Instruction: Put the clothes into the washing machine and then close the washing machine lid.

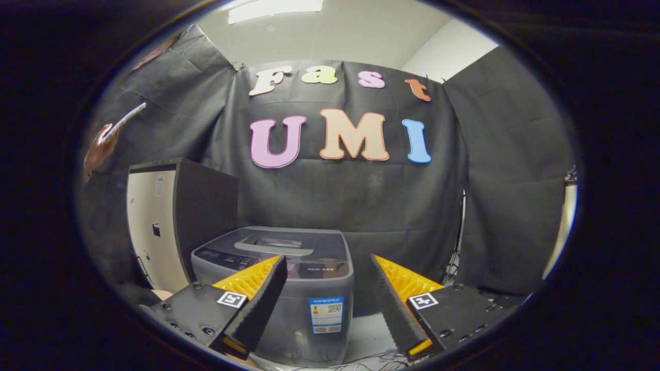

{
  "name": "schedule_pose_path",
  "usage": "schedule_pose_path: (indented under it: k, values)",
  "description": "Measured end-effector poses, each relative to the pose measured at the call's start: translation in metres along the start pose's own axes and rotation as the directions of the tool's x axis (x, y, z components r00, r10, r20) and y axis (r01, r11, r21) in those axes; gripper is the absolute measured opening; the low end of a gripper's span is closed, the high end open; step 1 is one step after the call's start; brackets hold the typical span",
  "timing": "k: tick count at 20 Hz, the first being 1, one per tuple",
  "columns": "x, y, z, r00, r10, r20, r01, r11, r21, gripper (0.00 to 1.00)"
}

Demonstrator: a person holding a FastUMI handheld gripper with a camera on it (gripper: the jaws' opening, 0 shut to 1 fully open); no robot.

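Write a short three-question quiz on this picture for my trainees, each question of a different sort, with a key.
1. True or false: the lid of the washing machine is down.
2. What are the tongs doing?
A. Gripping a shirt
B. Standing open with nothing between the fingers
C. Pressing on the lid
3. Fill in: left of the washing machine stands a dark ____ with a pale door.

Key
1. True. The lid lies flat on top of the machine.
2. B. The two fingers stand wide apart, with the machine just ahead of them, and hold nothing.
3. Cabinet.
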State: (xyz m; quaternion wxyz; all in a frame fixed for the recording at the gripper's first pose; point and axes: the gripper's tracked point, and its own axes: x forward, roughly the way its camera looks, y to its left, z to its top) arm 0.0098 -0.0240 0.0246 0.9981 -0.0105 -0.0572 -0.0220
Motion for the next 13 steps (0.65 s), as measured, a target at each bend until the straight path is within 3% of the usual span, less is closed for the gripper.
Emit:
schedule_pose_path:
  k: [13]
  values:
    - [0.004, 0.0025, -0.0034, 1.0, 0.002, -0.016, -0.002, 1.0, -0.008, 0.98]
